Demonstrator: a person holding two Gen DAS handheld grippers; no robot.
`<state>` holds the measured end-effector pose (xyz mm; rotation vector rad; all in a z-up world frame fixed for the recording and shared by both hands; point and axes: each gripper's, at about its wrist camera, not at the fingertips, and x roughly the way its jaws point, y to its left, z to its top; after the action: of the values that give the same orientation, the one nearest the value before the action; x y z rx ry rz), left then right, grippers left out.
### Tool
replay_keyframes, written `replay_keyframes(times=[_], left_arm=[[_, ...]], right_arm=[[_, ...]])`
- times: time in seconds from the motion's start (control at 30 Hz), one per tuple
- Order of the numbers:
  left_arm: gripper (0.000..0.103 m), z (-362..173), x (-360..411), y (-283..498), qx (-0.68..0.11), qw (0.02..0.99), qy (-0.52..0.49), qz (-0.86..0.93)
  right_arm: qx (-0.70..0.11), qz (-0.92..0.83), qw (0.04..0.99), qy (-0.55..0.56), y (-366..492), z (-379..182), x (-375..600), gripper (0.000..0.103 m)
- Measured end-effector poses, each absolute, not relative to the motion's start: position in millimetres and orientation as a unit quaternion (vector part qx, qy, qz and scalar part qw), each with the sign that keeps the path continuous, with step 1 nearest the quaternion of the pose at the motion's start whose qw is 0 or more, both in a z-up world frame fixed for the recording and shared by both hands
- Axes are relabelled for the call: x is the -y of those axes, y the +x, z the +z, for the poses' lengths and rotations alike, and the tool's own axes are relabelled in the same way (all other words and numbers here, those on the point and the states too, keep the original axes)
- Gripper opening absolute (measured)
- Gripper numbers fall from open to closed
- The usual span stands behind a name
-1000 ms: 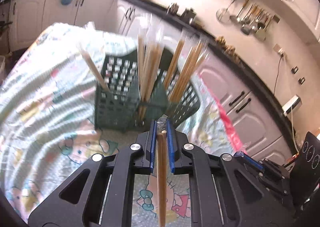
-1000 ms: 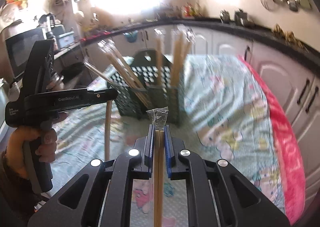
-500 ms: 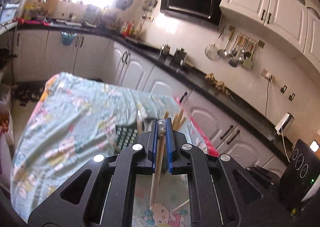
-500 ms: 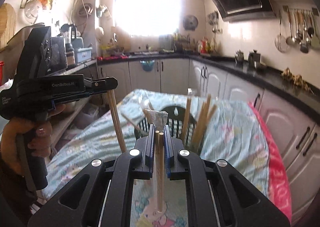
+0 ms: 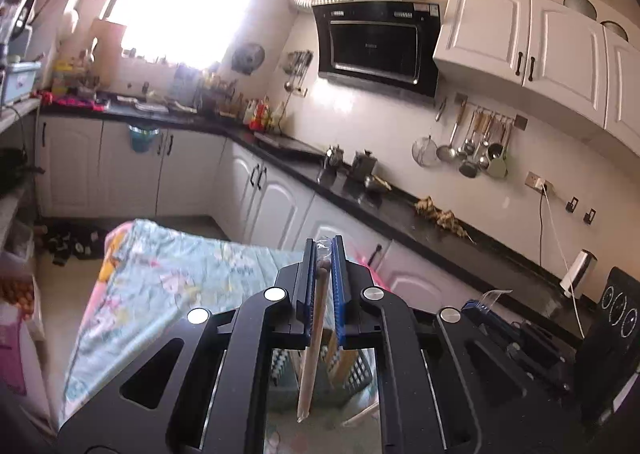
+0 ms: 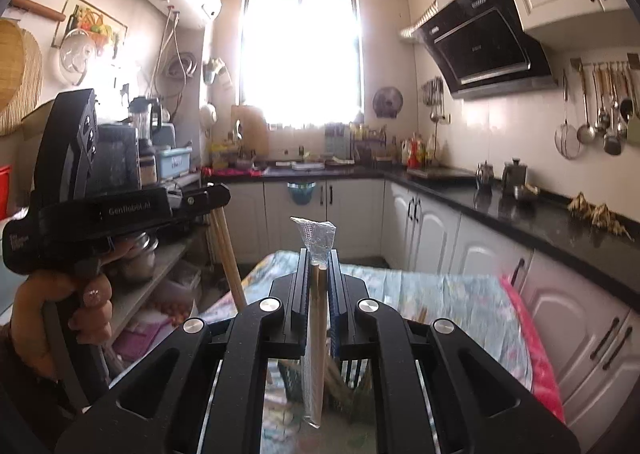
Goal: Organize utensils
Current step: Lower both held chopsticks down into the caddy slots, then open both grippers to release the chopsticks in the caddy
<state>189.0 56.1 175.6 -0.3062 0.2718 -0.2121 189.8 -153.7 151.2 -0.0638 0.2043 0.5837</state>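
My left gripper (image 5: 322,250) is shut on a pair of wooden chopsticks in a clear wrapper (image 5: 313,338) that hangs down between its blue pads. My right gripper (image 6: 319,259) is shut on another wrapped pair of chopsticks (image 6: 316,338), with the wrapper's top sticking up above the pads. Both are held high over the dark green basket (image 6: 354,368), which holds several more chopsticks and shows only through the gripper frames (image 5: 360,368). In the right wrist view a hand (image 6: 60,314) holds the left gripper (image 6: 222,194) at the left, its chopsticks (image 6: 229,258) slanting down.
The table under a pastel cartoon cloth (image 5: 172,274) lies below, with a red edge (image 6: 532,342) on its right side. Black counters and white cabinets (image 6: 432,222) run along the back and right. A shelf (image 6: 160,266) with clutter stands at the left.
Both grippers have risen with their chopsticks and tipped up from facing the basket to nearly level. The basket has dropped to the bottom of both views.
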Motion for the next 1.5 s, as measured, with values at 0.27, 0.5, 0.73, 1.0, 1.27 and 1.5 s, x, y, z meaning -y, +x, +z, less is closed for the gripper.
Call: replay_keyframes(times=[0.27, 0.5, 0.73, 1.0, 1.27, 1.5], left_arm=[[0.004, 197.7, -61.0, 200.5, -0.106, 0.98, -0.144, -0.087], [0.004, 195.9, -64.3, 214.4, -0.097, 0.981, -0.154, -0.071], [0.004, 176.7, -62.1, 228.6, -0.108, 0.978, -0.166, -0.061], [0.004, 152.7, -50.9, 241.3, -0.118, 0.979, -0.156, -0.064], [0.004, 128.9, -40.0, 252.5, -0.132, 0.978, -0.147, -0.073], [0.004, 106.2, -36.3, 261.6, -0.156, 0.975, -0.143, -0.074]], right_arm=[[-0.072, 0.276, 0.958, -0.039, 210.3, 171.6, 145.9, 0.008], [-0.058, 0.269, 0.96, -0.043, 231.5, 174.1, 138.9, 0.008], [-0.05, 0.264, 0.962, -0.056, 243.0, 163.9, 129.4, 0.008], [-0.069, 0.258, 0.963, -0.048, 263.4, 140.5, 127.3, 0.008], [-0.088, 0.257, 0.961, -0.045, 279.4, 115.6, 122.6, 0.008], [-0.111, 0.249, 0.961, -0.047, 288.7, 93.3, 119.3, 0.009]])
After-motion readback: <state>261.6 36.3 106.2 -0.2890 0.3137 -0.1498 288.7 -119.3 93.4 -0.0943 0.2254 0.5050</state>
